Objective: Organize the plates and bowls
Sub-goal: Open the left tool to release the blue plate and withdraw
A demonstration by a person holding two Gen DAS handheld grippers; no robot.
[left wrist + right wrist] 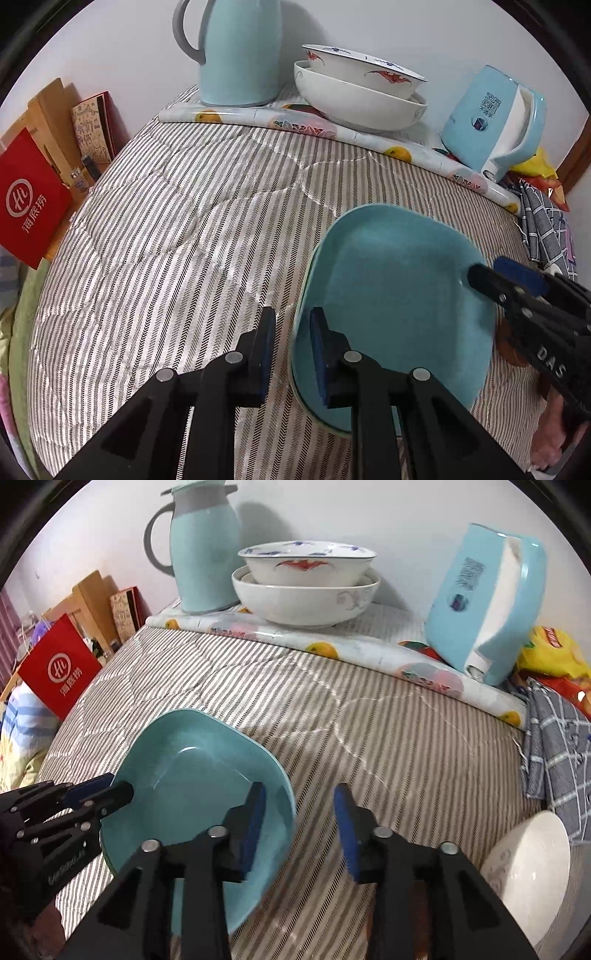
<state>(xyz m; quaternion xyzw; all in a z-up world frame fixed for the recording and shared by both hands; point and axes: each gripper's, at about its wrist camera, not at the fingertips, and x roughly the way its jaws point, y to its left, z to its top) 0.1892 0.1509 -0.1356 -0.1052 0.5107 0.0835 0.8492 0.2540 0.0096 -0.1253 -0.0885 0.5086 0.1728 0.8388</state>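
- At the top middle of the frame, two white bowls already sit stacked.
- Lower left, the blue plate lies on the striped cloth, not put away.
- Both the left claw and the right claw are wide, holding nothing.
- Lower right, a white bowl still waits.

Teal plate; grey-and-white striped quilt; white bowls, the upper painted with red bats and blue rim; pale-blue jug.

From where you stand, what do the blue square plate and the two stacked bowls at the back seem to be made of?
The blue square plate looks like glazed ceramic: a soft sheen and a curved highlight, though melamine is possible. The stacked bowls look like glossy white porcelain, with painted red and blue motifs and thin rims.
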